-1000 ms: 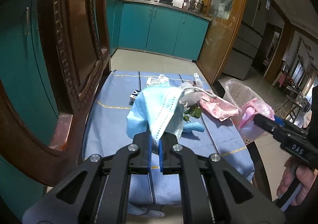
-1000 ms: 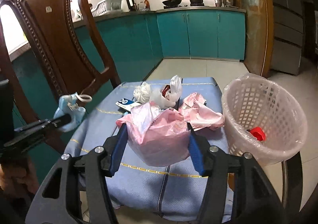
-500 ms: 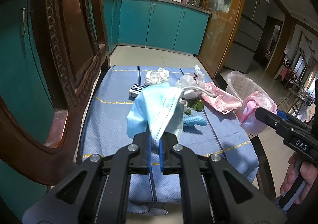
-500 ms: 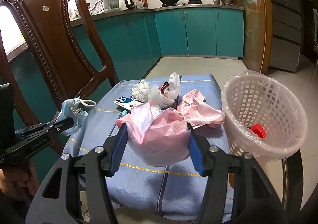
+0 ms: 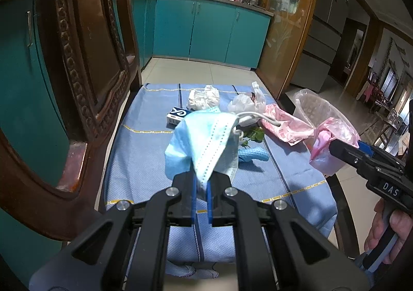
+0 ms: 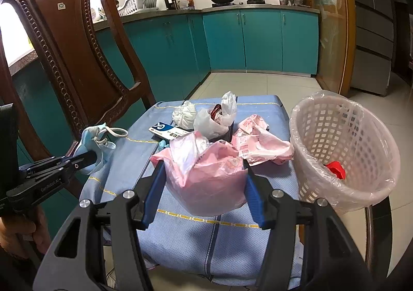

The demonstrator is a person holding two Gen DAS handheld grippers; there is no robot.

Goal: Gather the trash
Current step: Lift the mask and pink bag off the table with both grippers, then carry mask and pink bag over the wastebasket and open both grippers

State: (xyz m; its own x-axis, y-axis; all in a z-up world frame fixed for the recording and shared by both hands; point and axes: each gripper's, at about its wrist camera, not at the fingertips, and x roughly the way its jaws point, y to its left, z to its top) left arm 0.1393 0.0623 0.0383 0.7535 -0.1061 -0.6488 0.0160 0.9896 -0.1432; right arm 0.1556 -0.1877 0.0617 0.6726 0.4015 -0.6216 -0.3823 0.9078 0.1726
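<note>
Almost nothing has changed since a second ago: my left hand-held gripper [image 5: 200, 189] stays clenched on the face mask [image 5: 204, 141], left of the basket [image 6: 340, 151], while my right hand-held gripper [image 6: 204, 182] keeps grasping the pink bag [image 6: 206, 175] beside it, so both await dropping.

"DAS" on the right gripper [image 5: 335, 145]; "GenRobot.AI" on the left gripper [image 6: 96, 158].

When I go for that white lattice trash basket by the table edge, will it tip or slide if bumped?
Probably tips easily: the trash basket looks like thin lattice plastic, nearly empty apart from a red piece, so likely light. It already sits tilted beside the blue tablecloth. Its loose plastic liner may slip if grabbed.
</note>
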